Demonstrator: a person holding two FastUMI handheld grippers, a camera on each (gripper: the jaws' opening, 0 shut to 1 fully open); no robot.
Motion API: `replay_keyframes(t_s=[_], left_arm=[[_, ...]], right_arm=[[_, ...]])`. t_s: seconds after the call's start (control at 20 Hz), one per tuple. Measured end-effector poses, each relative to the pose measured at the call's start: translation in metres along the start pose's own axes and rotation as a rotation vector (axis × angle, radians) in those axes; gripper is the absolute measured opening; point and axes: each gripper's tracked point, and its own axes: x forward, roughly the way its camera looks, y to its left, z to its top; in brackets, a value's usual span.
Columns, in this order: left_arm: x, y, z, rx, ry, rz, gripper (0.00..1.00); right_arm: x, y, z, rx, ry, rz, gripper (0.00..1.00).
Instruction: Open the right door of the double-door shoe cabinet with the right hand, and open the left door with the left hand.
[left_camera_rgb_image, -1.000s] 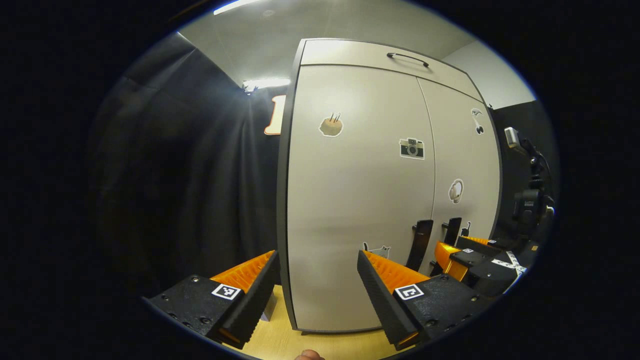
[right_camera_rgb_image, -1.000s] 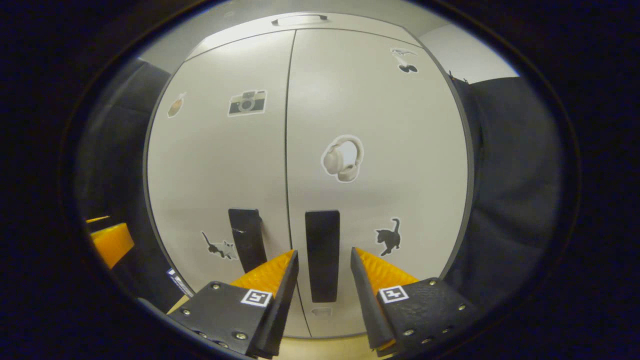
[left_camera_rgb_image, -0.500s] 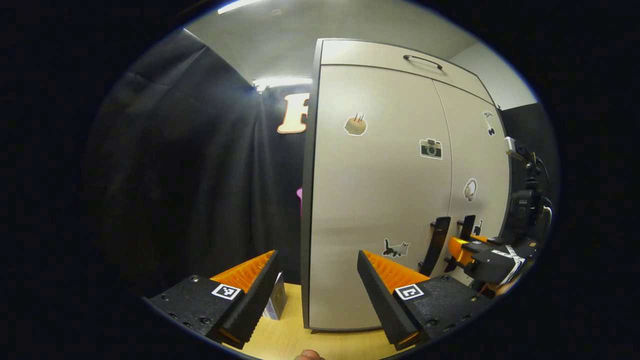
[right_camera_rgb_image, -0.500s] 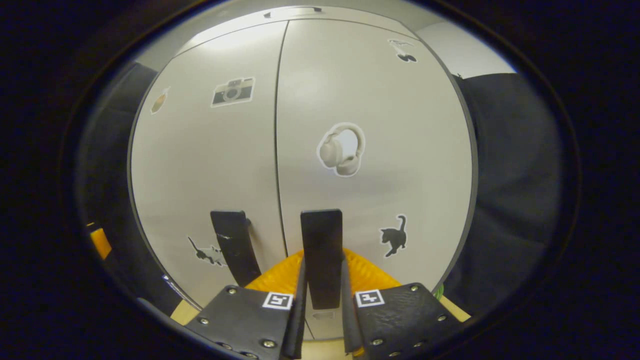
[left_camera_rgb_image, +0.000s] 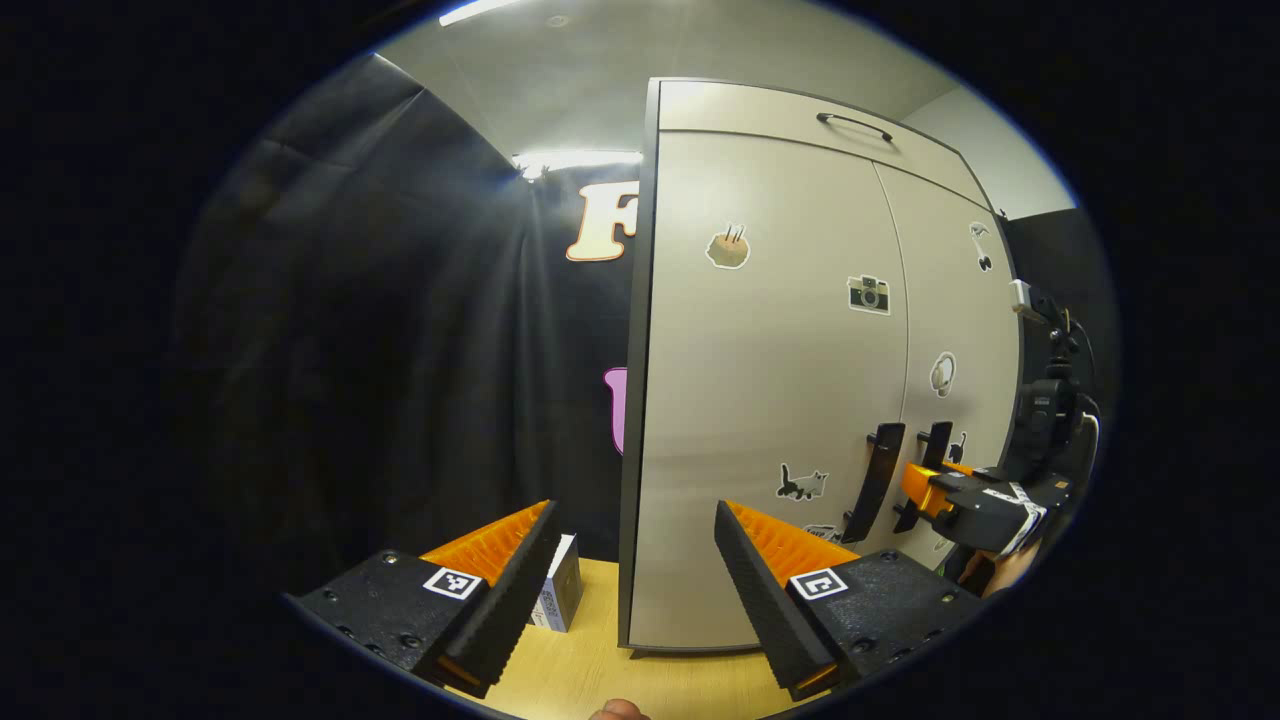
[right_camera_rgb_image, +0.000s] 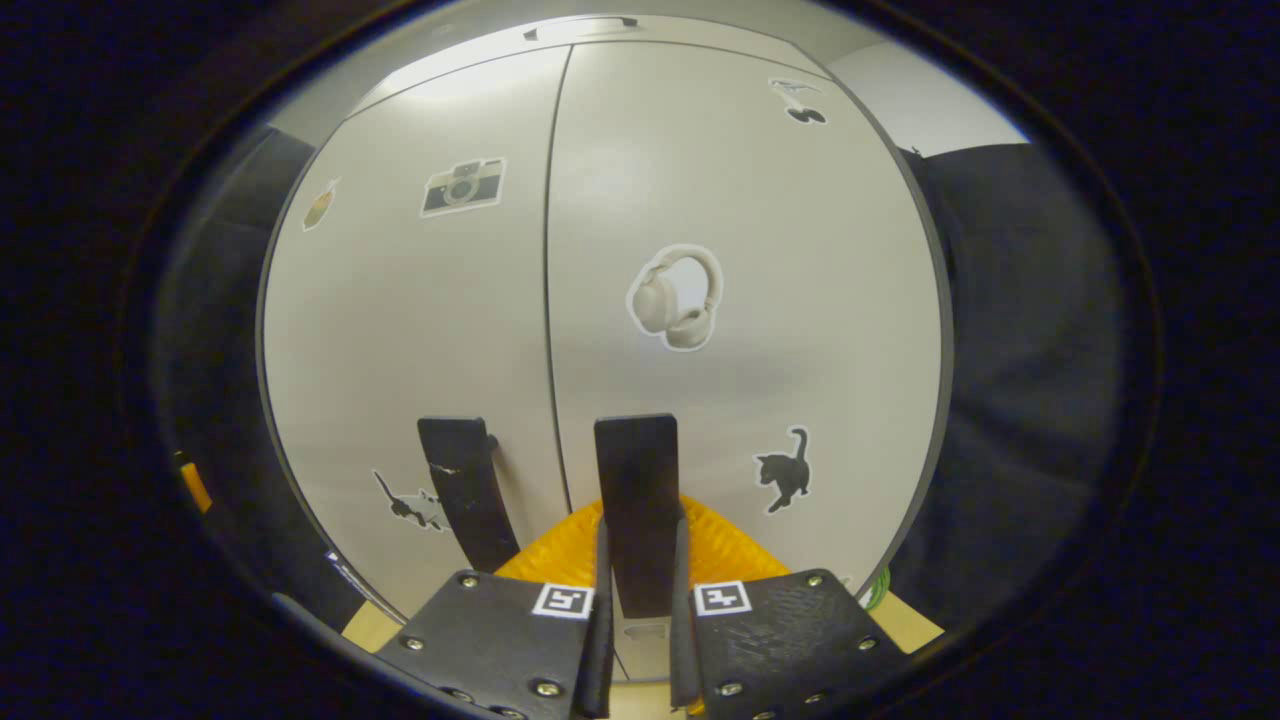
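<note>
small box (left_camera_rgb_image: 560, 597) on tabletop (left_camera_rgb_image: 590, 670) left of cabinet (left_camera_rgb_image: 770, 400), open gap beside black cloth wall (left_camera_rgb_image: 380, 350)

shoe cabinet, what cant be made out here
- Cabinet interior: both doors shut, both views.
- Right door handle lower end: right gripper view, hidden between the right tongs.
- Small box: left gripper view, partly behind a left tongs finger.

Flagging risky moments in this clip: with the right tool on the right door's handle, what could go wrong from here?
1. The right tool is shut low on the right handle; a pull off the door's arc could make it slip off.
2. The left handle stands close beside; the tool body might knock it as the right door swings.
3. The left tool hangs open at the cabinet's left edge, far from its handle, so a hurried reach could bump the left door.
</note>
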Motion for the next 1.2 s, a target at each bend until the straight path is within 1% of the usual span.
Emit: replay_keyframes(t_s=[0.1, 0.25, 0.45, 0.5, 0.65, 1.0, 1.05, 1.15, 1.2], left_arm=[[-0.006, 0.003, 0.001, 0.002, -0.002, 0.005, 0.96], [-0.013, 0.011, 0.0, 0.0, 0.001, 0.017, 0.96], [-0.021, 0.019, -0.001, -0.004, 0.005, 0.03, 0.96], [-0.023, 0.021, 0.001, -0.004, 0.003, 0.034, 0.96], [-0.028, 0.026, 0.001, -0.004, 0.003, 0.045, 0.96], [-0.038, 0.032, 0.0, -0.001, 0.009, 0.05, 0.96], [-0.04, 0.031, 0.0, 0.0, 0.01, 0.048, 0.99], [-0.044, 0.032, 0.0, 0.003, 0.012, 0.042, 0.99], [-0.045, 0.031, 0.0, 0.004, 0.012, 0.037, 0.96]], right_arm=[[-0.001, -0.001, -0.001, -0.037, -0.004, 0.004, 0.22], [-0.001, 0.0, -0.001, -0.017, -0.01, 0.026, 0.22], [-0.004, -0.001, -0.001, -0.038, -0.023, 0.024, 0.22], [-0.003, -0.001, 0.0, -0.029, -0.029, 0.026, 0.18], [-0.007, -0.002, 0.001, -0.033, -0.037, 0.038, 0.17], [-0.015, -0.006, 0.003, -0.038, -0.05, 0.022, 0.17], [-0.015, -0.007, 0.003, -0.032, -0.048, 0.023, 0.17], [-0.018, -0.009, 0.003, -0.025, -0.048, 0.016, 0.17], [-0.02, -0.012, 0.003, -0.024, -0.049, 0.012, 0.17]])
